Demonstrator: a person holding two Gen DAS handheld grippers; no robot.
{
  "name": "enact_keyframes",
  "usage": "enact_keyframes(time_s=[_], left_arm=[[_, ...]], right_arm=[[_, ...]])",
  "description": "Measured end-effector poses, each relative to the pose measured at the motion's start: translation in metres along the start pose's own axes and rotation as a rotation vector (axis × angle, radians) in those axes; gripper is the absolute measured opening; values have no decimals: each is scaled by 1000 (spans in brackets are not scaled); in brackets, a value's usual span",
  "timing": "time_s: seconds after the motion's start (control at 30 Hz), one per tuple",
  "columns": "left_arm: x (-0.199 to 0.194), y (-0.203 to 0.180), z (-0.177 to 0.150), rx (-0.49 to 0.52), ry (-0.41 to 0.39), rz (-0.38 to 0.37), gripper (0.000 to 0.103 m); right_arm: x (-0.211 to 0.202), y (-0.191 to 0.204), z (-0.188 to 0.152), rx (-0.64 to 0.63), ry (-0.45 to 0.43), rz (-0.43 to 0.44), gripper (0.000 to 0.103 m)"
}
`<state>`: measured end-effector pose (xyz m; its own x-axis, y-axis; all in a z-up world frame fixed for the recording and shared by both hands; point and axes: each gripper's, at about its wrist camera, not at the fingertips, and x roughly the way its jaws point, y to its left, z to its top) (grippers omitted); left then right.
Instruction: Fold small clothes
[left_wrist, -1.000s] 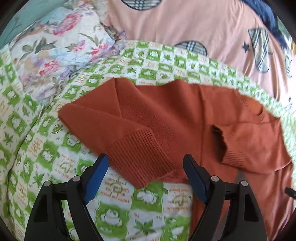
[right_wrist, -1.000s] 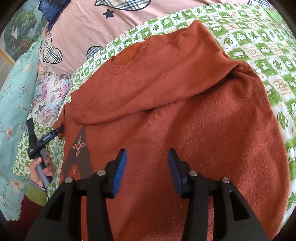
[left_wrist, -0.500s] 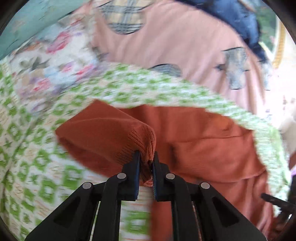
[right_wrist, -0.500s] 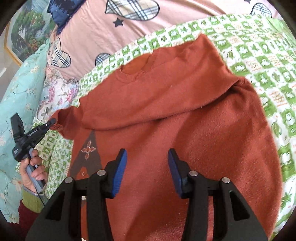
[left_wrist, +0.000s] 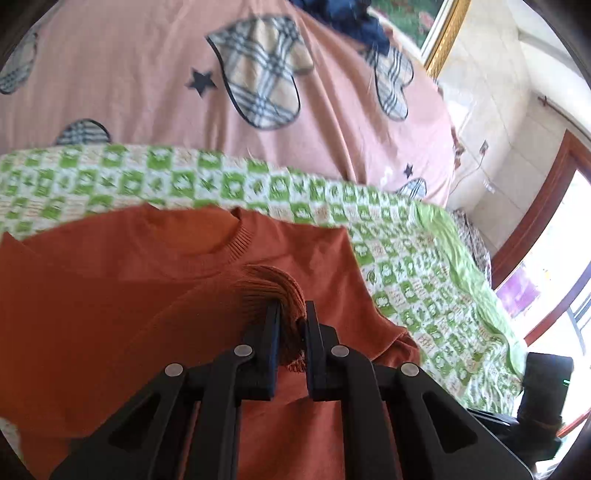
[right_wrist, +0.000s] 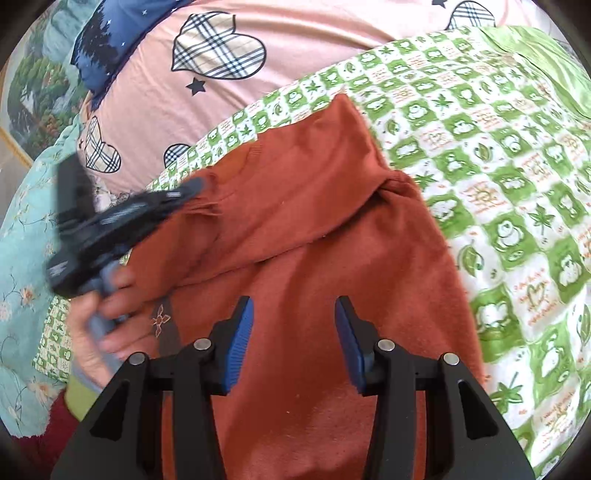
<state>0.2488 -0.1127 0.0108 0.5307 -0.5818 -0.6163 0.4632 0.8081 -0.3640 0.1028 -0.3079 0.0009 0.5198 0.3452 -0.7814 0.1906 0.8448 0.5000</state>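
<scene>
A rust-orange knit sweater lies on a green-and-white checked blanket, its right sleeve folded across the chest. My left gripper is shut on the ribbed cuff of the left sleeve and holds it above the sweater's chest, just below the collar. In the right wrist view the left gripper shows blurred at the left, near the collar. My right gripper is open and empty, hovering over the sweater's lower body.
A pink duvet with plaid hearts rises behind the blanket. A teal floral cloth lies at the left. A framed picture and a window stand at the right. The other gripper's body sits at the lower right.
My left gripper closed on the sleeve cuff, lifted it and carried it right across the sweater toward the collar. My right gripper stayed open over the sweater body.
</scene>
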Motion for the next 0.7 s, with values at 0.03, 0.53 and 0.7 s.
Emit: enact_keyframes(time_s=[0.03, 0.53, 0.7], left_arm=[[19, -3, -1, 0, 19, -1, 10], [8, 25, -61, 10, 118, 68, 63], [-70, 94, -95, -94, 50, 264, 63]], right_arm=[[0, -1, 0, 2, -1, -1, 47], [56, 13, 49, -9, 22, 50, 58], [105, 17, 85, 5, 48, 44, 58]])
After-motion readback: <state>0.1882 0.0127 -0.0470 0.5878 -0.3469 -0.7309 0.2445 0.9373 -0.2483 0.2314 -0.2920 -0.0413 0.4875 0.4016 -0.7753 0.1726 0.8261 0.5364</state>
